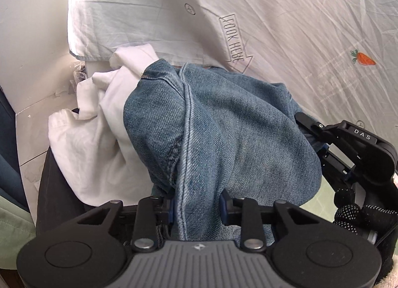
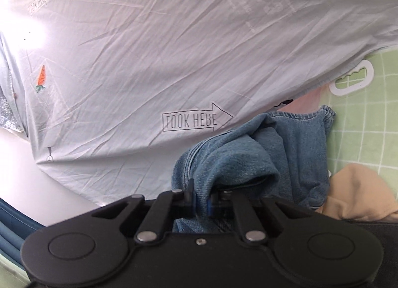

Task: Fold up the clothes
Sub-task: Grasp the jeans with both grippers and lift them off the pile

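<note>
Both sets of fingers pinched tight on one pair of blue jeans (image 1: 223, 123), bunched low in the middle of each view: left gripper (image 1: 197, 207) and right gripper (image 2: 200, 201). Best to lift evenly, pull apart gently, shake flat over the sheet (image 2: 149, 51). Also one white garment (image 1: 99, 138) at left, one beige cloth (image 2: 360, 188) at lower right.

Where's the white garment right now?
Left wrist view, left of centre: the white garment lies crumpled against the left side of the jeans, below the edge of the printed sheet. It doesn't show in the right wrist view.
</note>
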Motion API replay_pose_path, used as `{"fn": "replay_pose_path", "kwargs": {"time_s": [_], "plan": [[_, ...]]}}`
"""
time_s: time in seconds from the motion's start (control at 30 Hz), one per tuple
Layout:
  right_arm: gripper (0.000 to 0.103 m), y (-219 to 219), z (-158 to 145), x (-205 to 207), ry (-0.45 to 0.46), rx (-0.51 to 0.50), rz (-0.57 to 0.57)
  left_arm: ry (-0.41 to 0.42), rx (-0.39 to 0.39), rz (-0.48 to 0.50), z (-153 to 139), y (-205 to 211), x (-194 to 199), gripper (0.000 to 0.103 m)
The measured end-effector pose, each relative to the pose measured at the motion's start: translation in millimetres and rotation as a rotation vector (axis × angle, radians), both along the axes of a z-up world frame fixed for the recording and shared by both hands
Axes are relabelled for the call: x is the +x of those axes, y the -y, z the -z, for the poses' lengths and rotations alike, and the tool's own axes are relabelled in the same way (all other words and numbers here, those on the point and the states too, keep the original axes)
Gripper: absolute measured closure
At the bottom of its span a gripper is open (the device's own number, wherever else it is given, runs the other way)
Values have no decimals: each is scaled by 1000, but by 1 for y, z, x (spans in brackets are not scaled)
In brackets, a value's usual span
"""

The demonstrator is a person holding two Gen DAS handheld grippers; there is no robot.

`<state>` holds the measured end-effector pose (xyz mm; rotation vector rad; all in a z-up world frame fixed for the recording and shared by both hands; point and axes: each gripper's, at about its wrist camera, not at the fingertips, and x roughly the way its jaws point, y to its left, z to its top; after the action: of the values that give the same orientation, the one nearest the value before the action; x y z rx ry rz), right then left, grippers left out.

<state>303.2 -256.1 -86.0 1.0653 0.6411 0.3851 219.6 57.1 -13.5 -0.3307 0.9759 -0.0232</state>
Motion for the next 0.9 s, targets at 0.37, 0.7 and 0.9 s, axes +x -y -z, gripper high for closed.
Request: {"fn": "replay_pose_path", "kwargs": {"time_s": [0.37,0.7,0.9], "plan": [[94,44,-40,-71,129,53,117,111,-75,186,-31,34,-28,71],[94,96,-56,-160,194,70,292,125,-140,362,-35,92,-54,71],[94,125,-52,-238,194,62,416,110,-147,494,-34,139,-87,71]]}}
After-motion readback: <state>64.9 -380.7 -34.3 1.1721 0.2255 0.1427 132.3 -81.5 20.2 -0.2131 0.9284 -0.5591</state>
